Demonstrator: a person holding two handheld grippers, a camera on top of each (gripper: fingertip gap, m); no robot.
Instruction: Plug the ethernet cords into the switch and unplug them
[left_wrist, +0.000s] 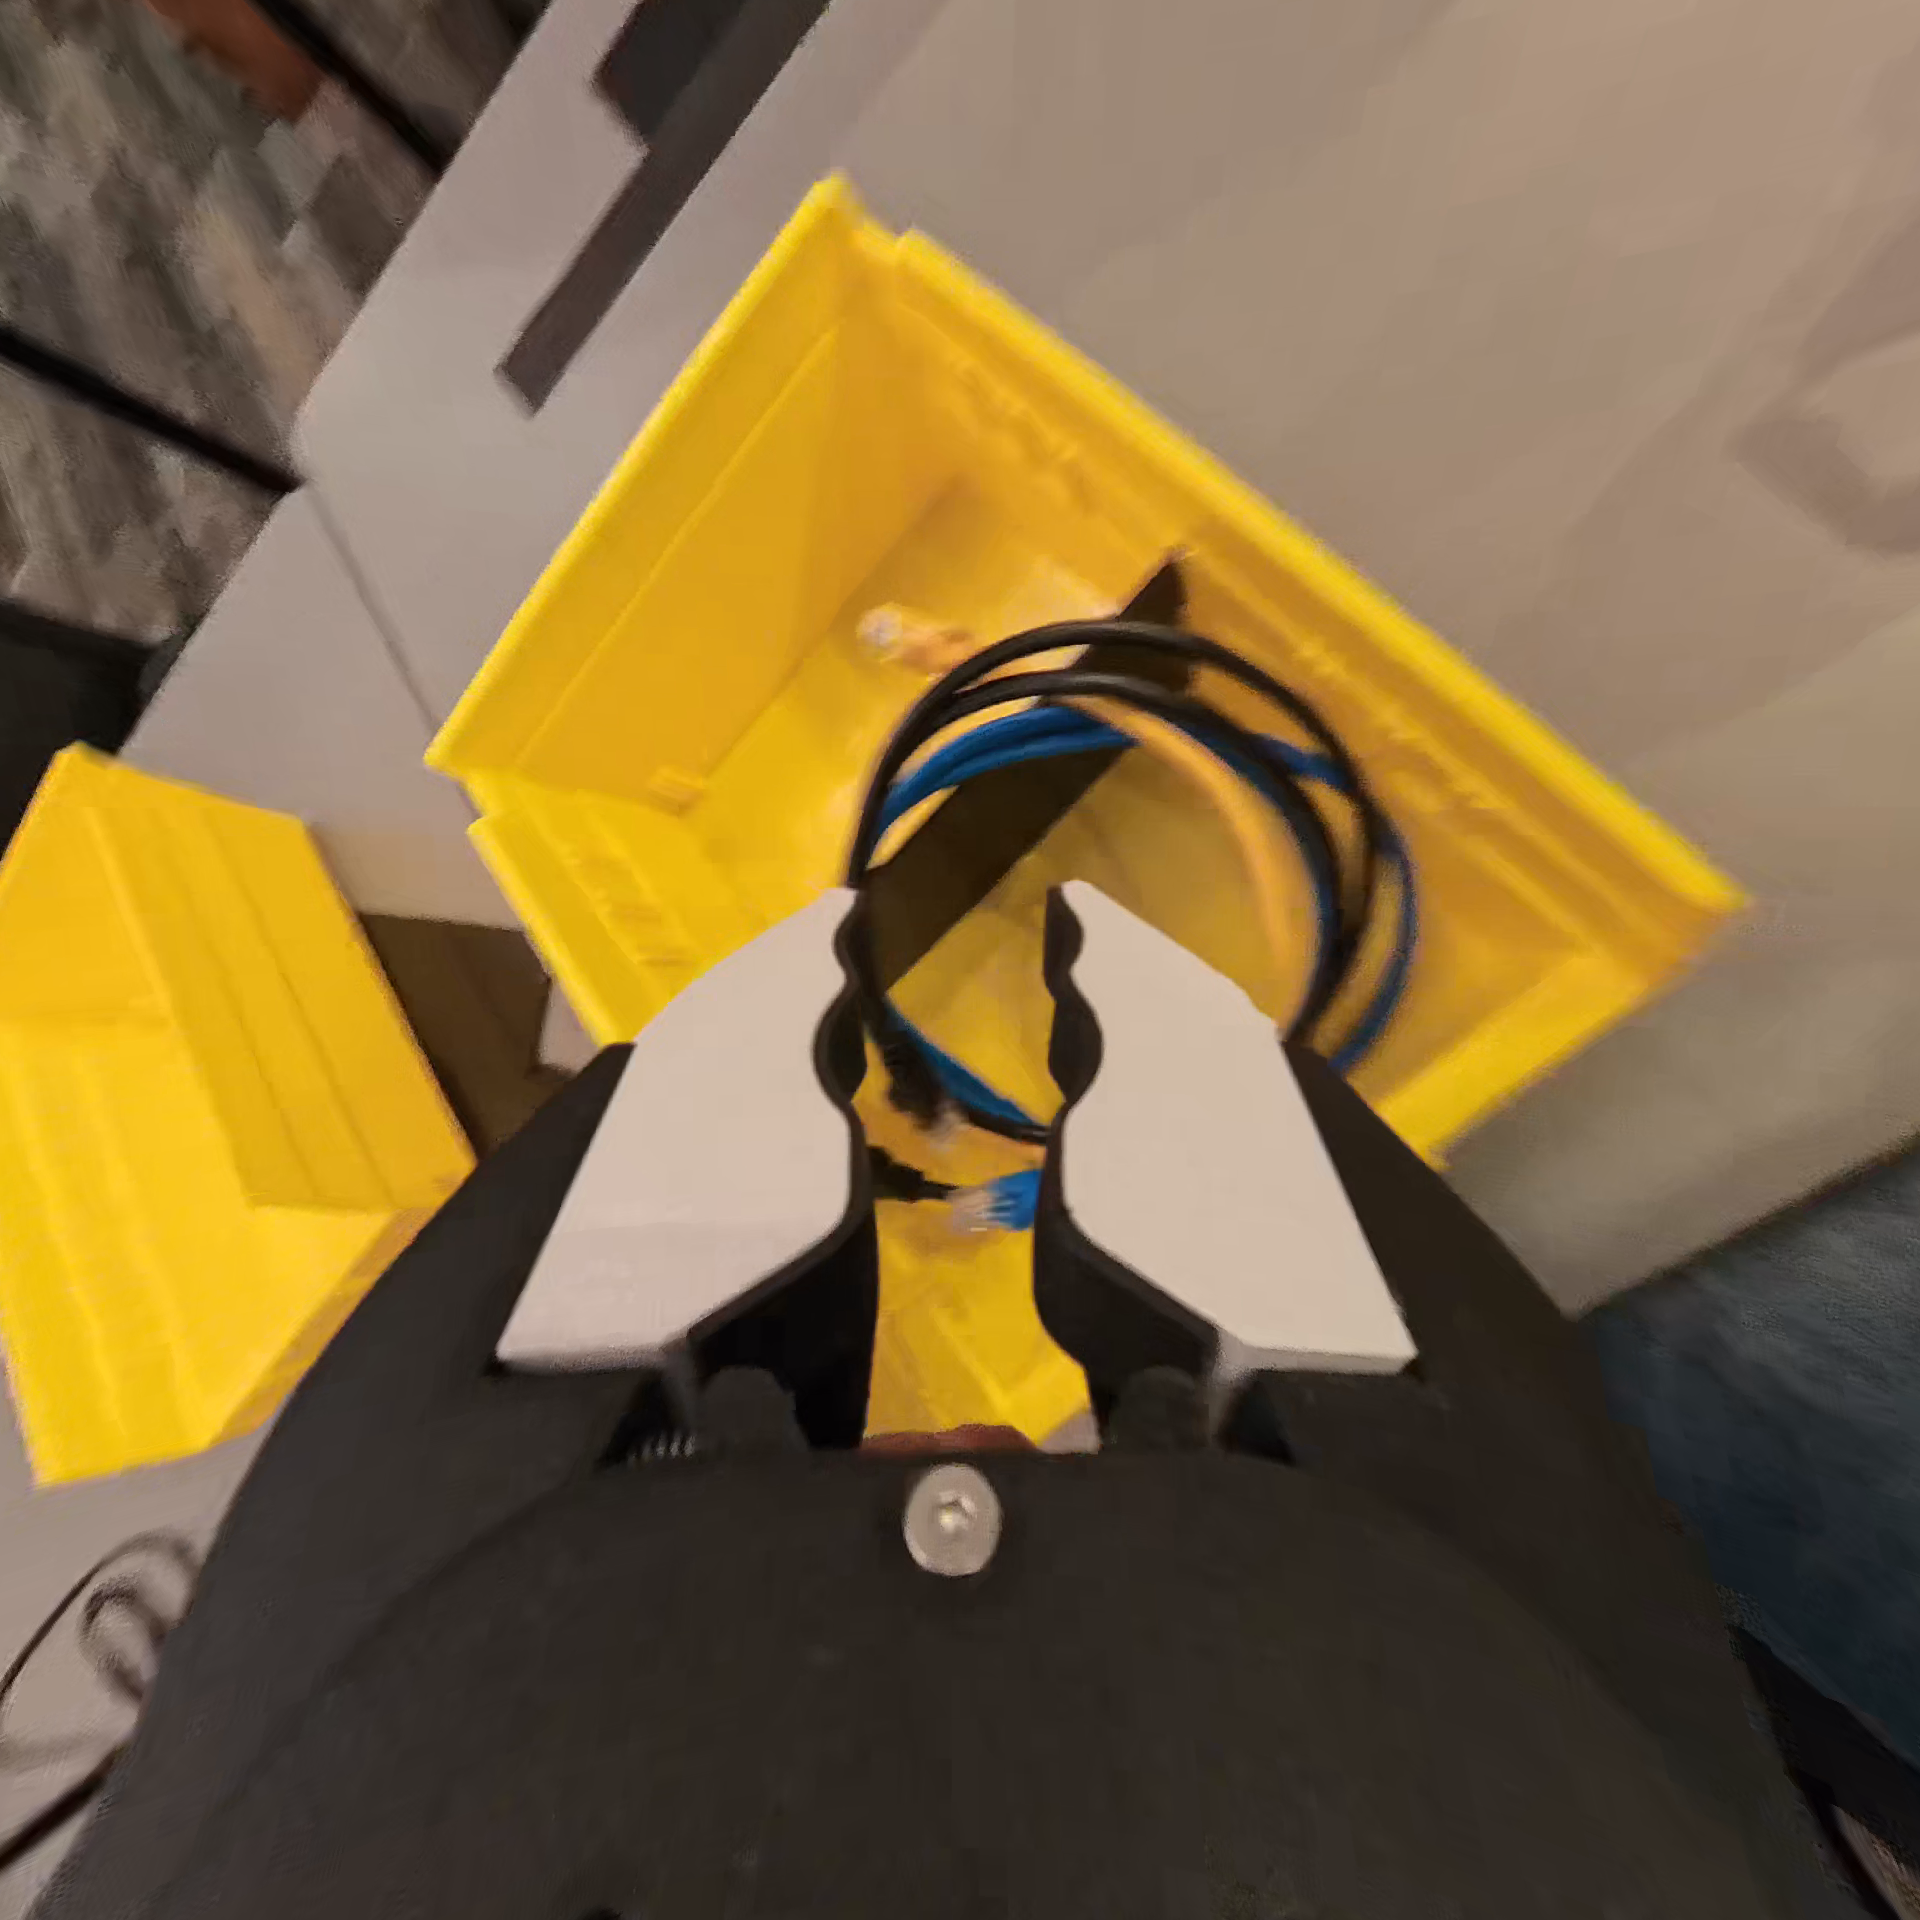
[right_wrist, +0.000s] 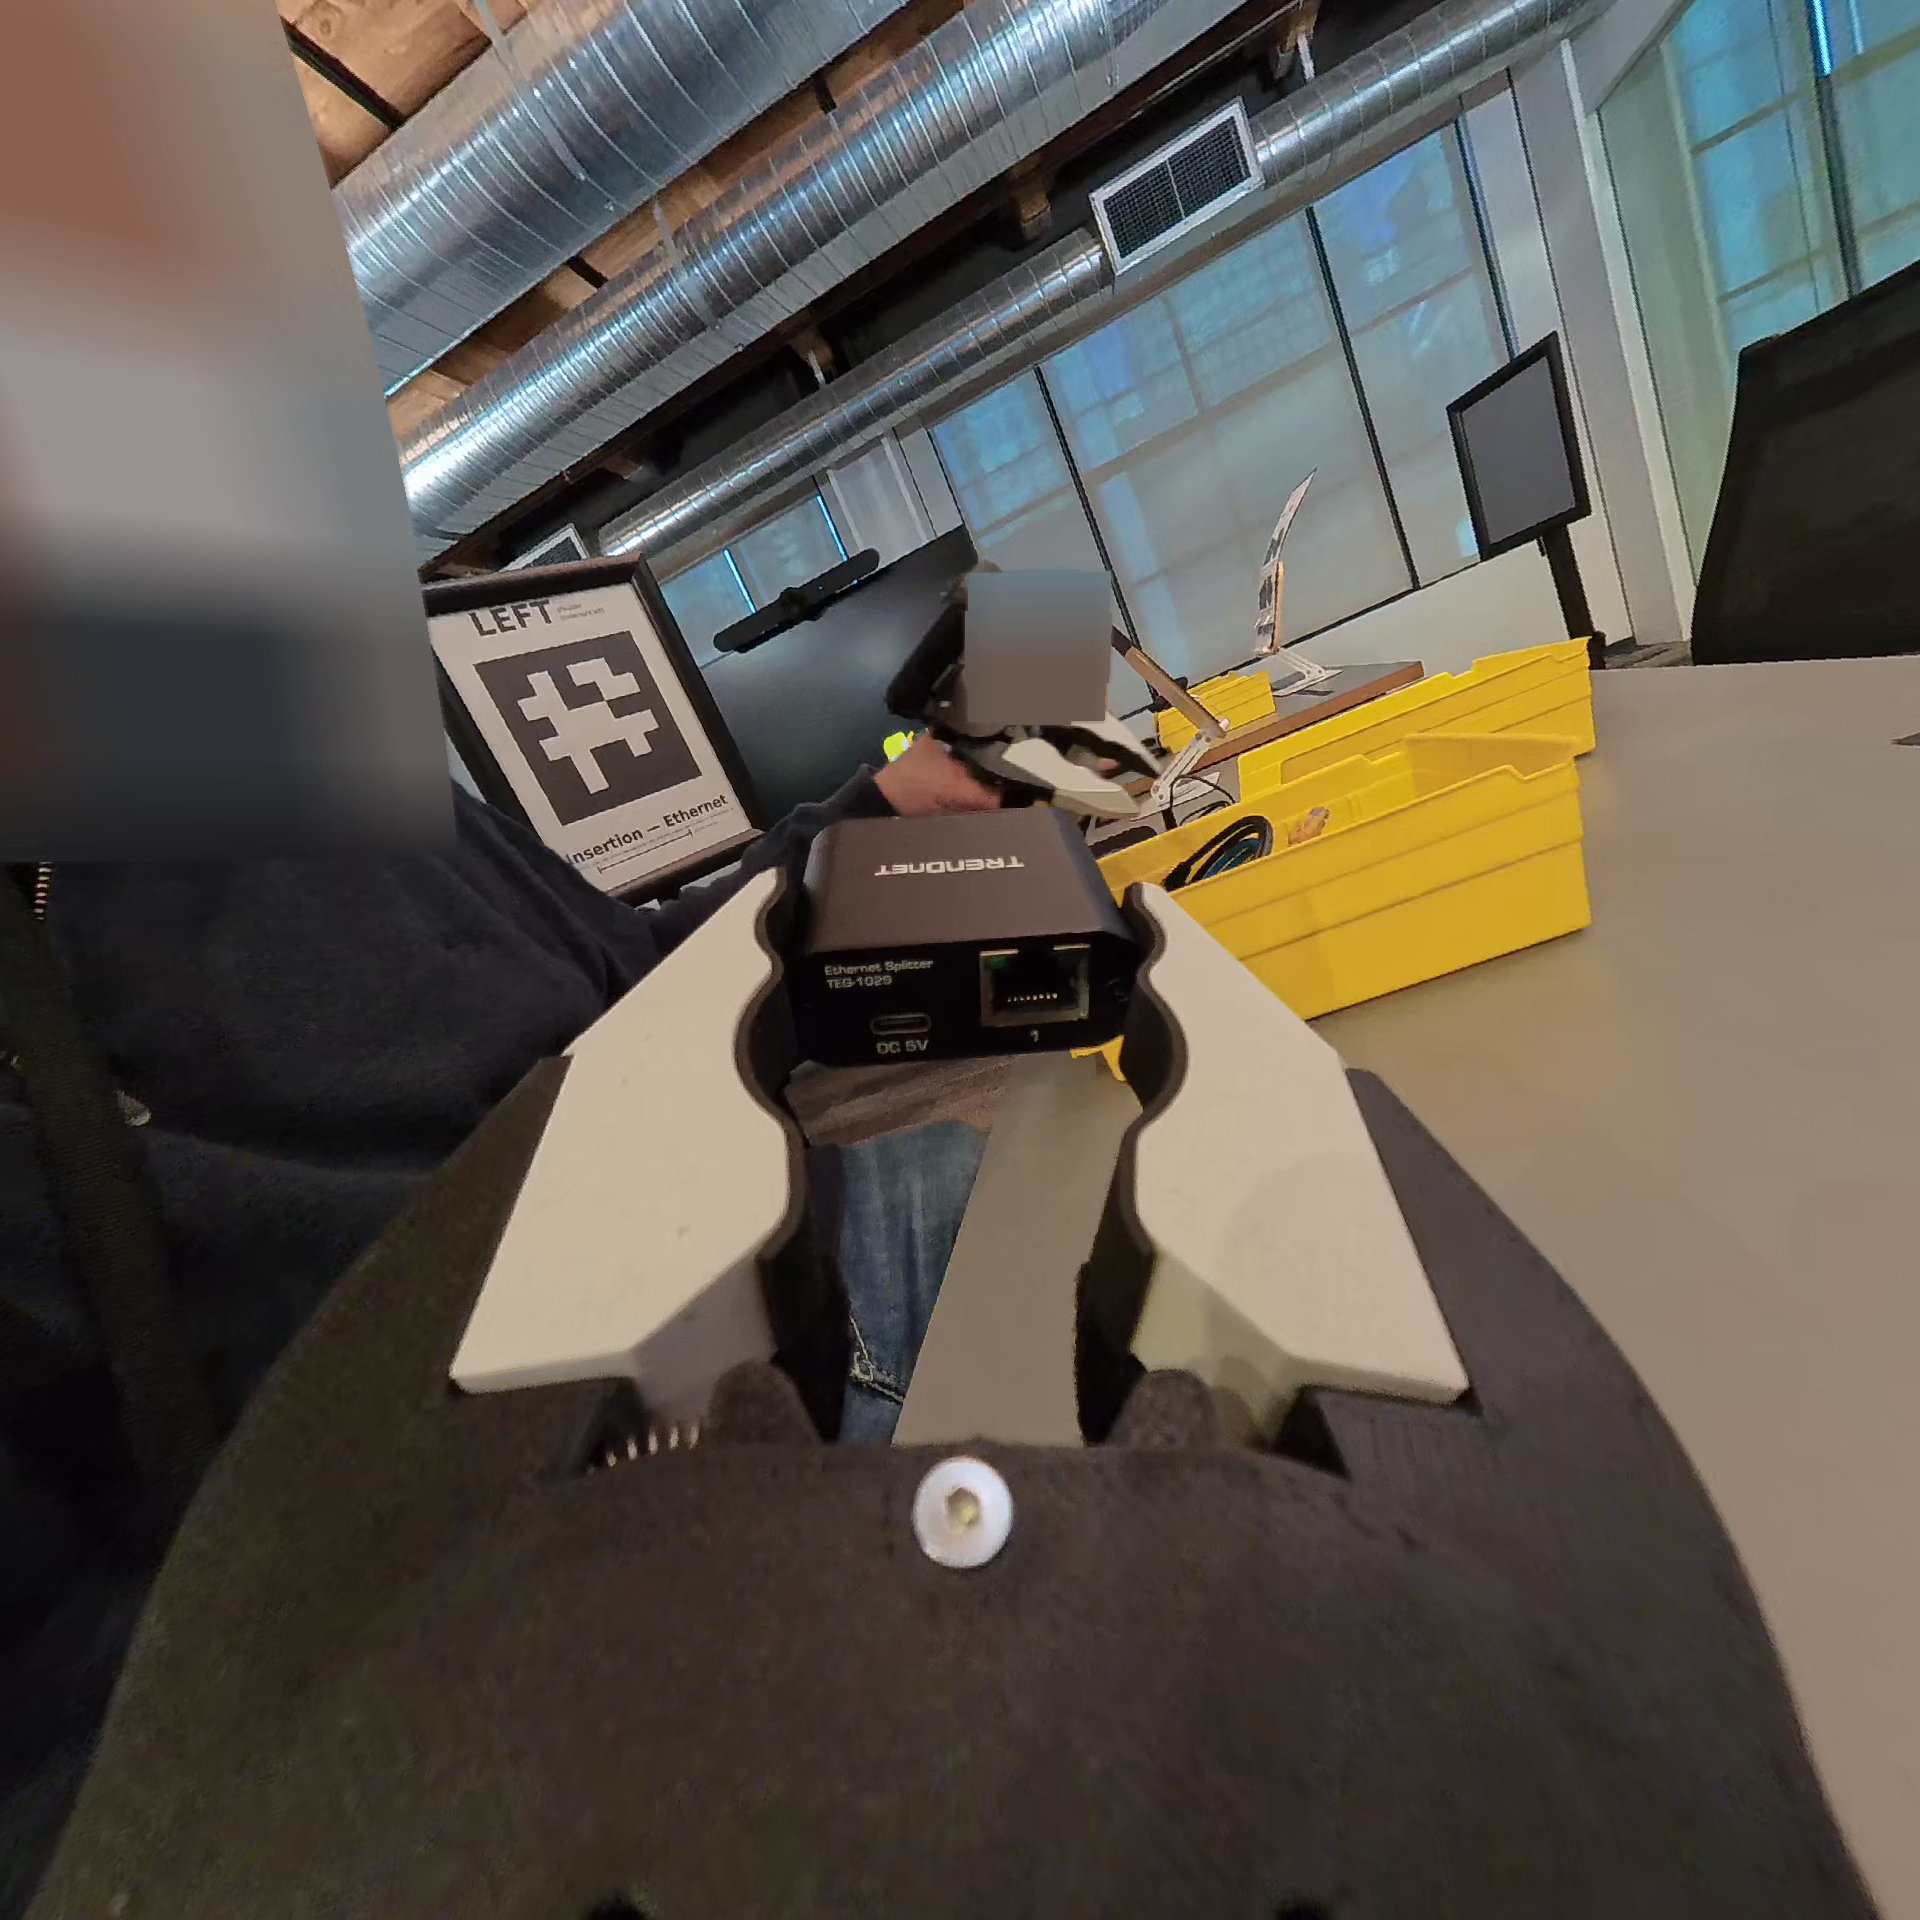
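Ethernet cords (left_wrist: 1132, 831), black and blue, coil in yellow bin (left_wrist: 665, 623); left tongs (left_wrist: 951, 914) hover parted above. Right tongs (right_wrist: 956, 914) clamp switch (right_wrist: 951, 951). Risk: tangled loops lifting together.

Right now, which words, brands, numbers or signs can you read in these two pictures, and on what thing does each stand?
I do not copy writing; here is where it stands.
Black box in the right claw: white print on its top and on its front, by two sockets.
Framed sign behind it: print above and below a black-and-white pattern.
Yellow bin and cables, left view: no writing seen; the picture is blurred.
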